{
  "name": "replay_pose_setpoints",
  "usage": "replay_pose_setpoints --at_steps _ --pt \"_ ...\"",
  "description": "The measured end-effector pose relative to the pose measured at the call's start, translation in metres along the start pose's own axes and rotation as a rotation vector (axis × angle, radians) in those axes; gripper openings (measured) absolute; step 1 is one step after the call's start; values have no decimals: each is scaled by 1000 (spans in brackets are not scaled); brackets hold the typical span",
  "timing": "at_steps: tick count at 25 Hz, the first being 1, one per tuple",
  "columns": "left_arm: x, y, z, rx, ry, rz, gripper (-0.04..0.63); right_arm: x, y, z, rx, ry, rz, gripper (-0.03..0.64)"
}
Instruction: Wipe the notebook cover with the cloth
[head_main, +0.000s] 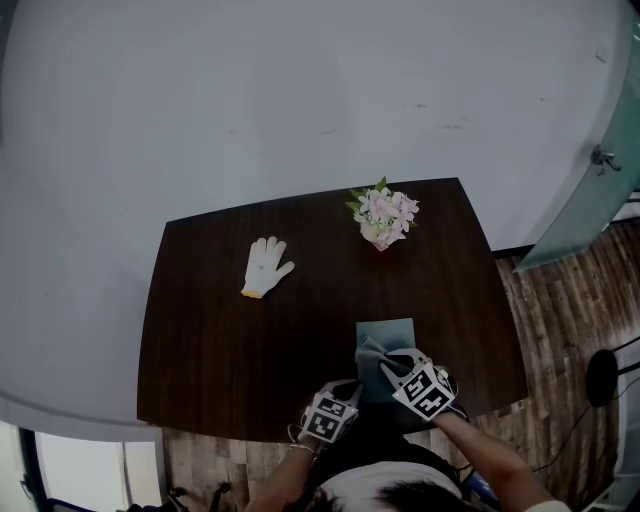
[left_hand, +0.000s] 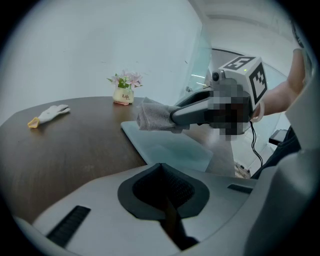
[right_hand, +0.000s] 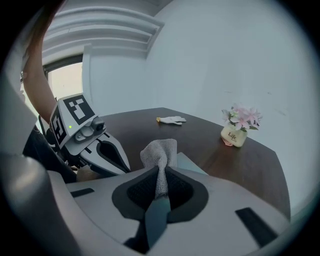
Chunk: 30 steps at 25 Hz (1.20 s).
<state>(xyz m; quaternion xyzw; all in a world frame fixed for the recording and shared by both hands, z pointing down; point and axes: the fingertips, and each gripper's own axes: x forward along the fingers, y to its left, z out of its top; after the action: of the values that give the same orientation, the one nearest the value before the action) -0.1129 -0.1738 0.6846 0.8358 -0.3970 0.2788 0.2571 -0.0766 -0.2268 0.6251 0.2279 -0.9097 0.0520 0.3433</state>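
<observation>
Far ahead and left of my left jaws lies a white glove (left_hand: 50, 114). My left gripper (left_hand: 162, 172) has its jaws pressed together on nothing. Just ahead of them and to the right, the notebook (left_hand: 170, 147) lies flat on the dark wooden table (left_hand: 75, 145), its cover plain pale teal. My right gripper (right_hand: 160, 177) pinches a bunched grey cloth (right_hand: 159, 150) over that cover; I cannot tell whether they touch. A pot of pink flowers (right_hand: 236, 131) stands far ahead-right.

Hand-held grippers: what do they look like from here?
Both are pale grey with dark tapered jaws. The left hand-held gripper and right hand-held gripper each carry a white cube of black square markers; the left shows a green light. Forearms are unsleeved.
</observation>
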Motion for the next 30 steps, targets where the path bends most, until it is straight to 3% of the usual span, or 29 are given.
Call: replay_pose_setpoints --at_steps 9,16,30 --pt "-1 -1 0 10 -3 -22 17 30 42 -11 -169 133 113 41" --pt "-3 -4 -1 14 -7 -56 17 36 49 -29 -189 201 138 41" --pt "-1 -7 -4 29 -5 -48 17 19 38 -48 -168 210 98 41"
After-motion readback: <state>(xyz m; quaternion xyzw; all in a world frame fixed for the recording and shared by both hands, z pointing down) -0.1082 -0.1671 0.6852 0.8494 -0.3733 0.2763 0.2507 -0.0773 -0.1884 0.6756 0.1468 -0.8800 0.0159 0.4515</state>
